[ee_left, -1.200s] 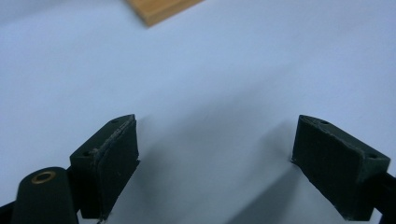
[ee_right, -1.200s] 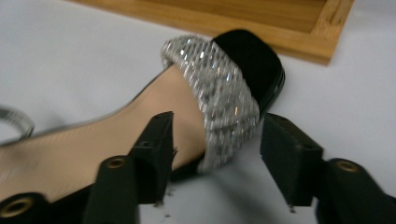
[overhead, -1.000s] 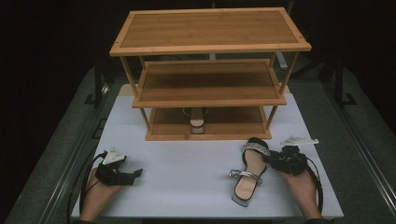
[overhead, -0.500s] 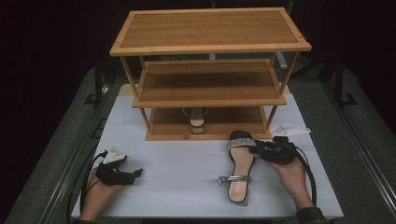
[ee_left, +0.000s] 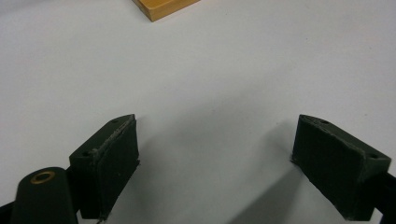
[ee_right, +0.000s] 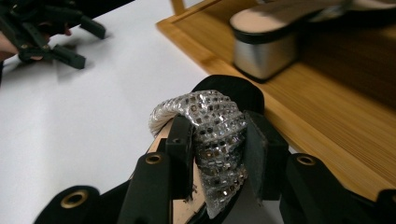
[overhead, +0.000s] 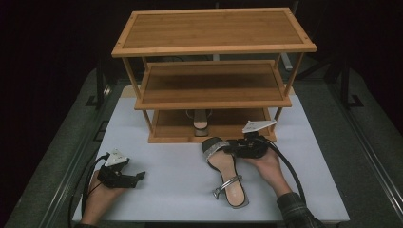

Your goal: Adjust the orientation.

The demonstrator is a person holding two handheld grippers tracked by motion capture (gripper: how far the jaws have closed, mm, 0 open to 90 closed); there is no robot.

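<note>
The right gripper [overhead: 230, 148] clamps the studded toe strap [ee_right: 212, 140] of a black-soled sandal [overhead: 227, 173], its two black jaws pressed against either side of the band. In the right gripper view the strap is a curved ribbon covered with small square, silvery studs, and it bulges up between the jaws. The sandal lies on the white table mat [overhead: 166, 190] just in front of the bamboo shoe rack [overhead: 214, 71], toe toward the rack and heel toward the person; its insole is tan and smooth, and a thin metallic ankle strap [overhead: 227, 182] loops across the rear part.

A second sandal [overhead: 200, 124] stands on the rack's lowest shelf, with its block heel [ee_right: 264, 53], silvery and rounded at the corners, facing out. The rack has three flat shelves of warm, grained wood framed by slim posts.

The left gripper [overhead: 134, 177] rests on the mat at the near left, well apart from the sandal, held in the person's left hand [overhead: 100, 197]. Its jaws stand wide apart with nothing between them; in the left gripper view their blocky, matte black pads [ee_left: 109, 161] sit over bare white surface.
</note>
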